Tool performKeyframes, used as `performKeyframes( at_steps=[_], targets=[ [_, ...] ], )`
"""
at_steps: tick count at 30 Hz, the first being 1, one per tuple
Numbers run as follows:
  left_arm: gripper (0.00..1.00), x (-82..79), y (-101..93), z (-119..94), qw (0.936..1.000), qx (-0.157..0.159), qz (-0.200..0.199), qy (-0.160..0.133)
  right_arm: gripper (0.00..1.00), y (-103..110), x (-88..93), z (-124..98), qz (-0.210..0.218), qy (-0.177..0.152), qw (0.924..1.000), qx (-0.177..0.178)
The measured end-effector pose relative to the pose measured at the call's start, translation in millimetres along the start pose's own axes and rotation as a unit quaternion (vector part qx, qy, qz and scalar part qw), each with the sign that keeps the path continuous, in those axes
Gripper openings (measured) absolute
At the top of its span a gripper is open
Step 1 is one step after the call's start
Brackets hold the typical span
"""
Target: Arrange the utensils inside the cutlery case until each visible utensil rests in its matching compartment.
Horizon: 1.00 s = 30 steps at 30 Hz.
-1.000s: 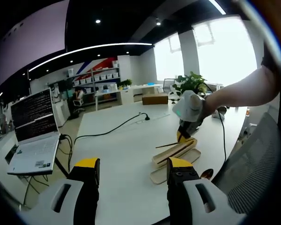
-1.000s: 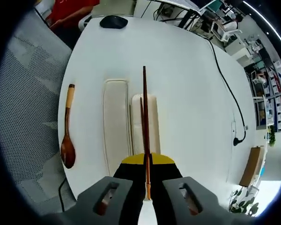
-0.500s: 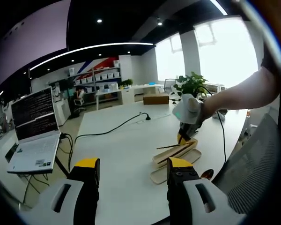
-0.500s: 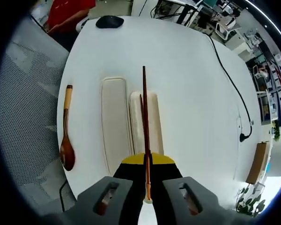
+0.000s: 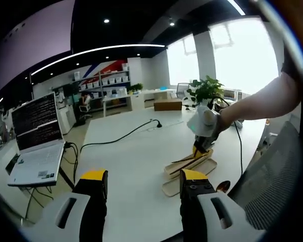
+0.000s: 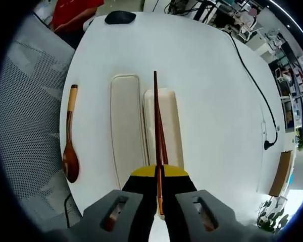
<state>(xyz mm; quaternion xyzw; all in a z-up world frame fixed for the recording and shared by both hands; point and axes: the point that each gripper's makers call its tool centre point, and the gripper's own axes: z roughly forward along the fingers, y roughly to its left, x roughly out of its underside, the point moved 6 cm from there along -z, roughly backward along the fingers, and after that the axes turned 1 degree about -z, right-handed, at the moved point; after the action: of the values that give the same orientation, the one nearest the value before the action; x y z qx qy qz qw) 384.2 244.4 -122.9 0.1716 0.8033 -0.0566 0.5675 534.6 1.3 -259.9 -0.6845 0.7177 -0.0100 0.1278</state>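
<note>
The beige cutlery case lies open as two long trays, a left tray [image 6: 125, 126] and a right tray [image 6: 174, 126]. My right gripper [image 6: 159, 174] is shut on a dark wooden chopstick [image 6: 155, 116] that points forward over the right tray. A second chopstick [image 6: 163, 146] lies in that tray. A wooden spoon [image 6: 69, 151] rests on the white table left of the case. In the left gripper view, my left gripper [image 5: 143, 177] stands open and holds nothing, short of the case [image 5: 189, 166]. The right gripper [image 5: 204, 126] hovers over the case's far end, and the spoon [image 5: 222, 186] lies by the table edge.
A black mouse [image 6: 120, 17] sits at the table's far end near a person in red [image 6: 70, 10]. A black cable [image 6: 252, 85] runs along the table's right side. A mesh chair [image 6: 25, 126] borders the table. A laptop [image 5: 38, 146] stands at the left.
The right gripper has come lower and closer to the case, bringing the held chopstick over the right tray. The left gripper has stayed put.
</note>
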Motion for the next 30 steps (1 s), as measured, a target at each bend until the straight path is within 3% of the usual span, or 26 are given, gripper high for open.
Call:
performKeyframes(
  at_steps=[30],
  targets=[
    [0.59, 4.4, 1.3, 2, 0.9998, -0.004, -0.003, 0.019, 0.00, -6, 2.6, 24, -0.011, 0.006, 0.9998, -0.014]
  ],
)
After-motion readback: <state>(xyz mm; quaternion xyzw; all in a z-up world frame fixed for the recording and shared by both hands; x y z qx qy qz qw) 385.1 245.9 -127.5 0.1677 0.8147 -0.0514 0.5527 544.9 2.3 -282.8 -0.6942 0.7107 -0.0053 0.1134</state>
